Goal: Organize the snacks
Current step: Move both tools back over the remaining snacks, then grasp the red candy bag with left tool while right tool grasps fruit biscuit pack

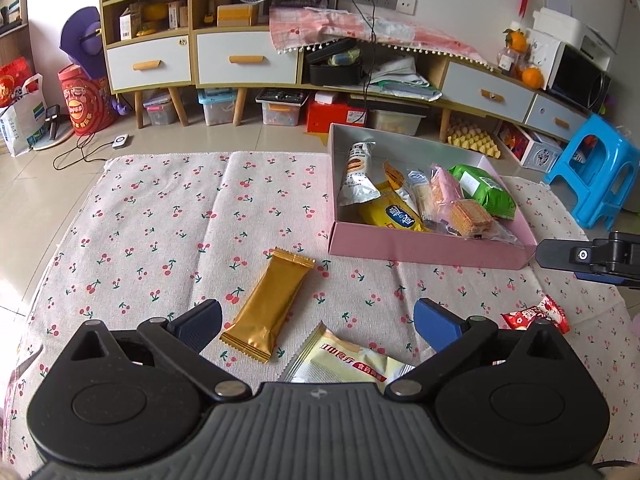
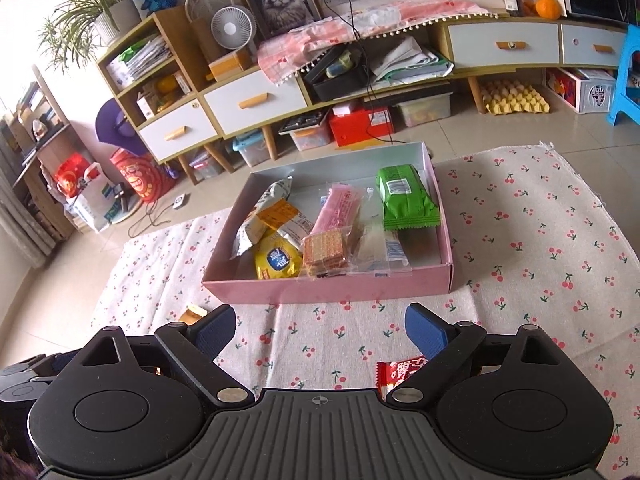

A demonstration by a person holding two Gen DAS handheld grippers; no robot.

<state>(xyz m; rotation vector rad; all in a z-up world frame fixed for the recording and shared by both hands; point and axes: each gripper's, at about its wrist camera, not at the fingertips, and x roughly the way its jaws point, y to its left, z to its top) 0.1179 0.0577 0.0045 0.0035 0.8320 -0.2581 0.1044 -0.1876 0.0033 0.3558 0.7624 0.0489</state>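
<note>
You are holding your left hand-held gripper with jaws spread wide and empty over the gold bar, its long axis running away from you toward the pink box.

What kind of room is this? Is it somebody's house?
Most likely a living room in a home. There is a long cabinet with drawers, a framed cat picture beside a small fan, and a cherry-print cloth spread at floor level.
</note>
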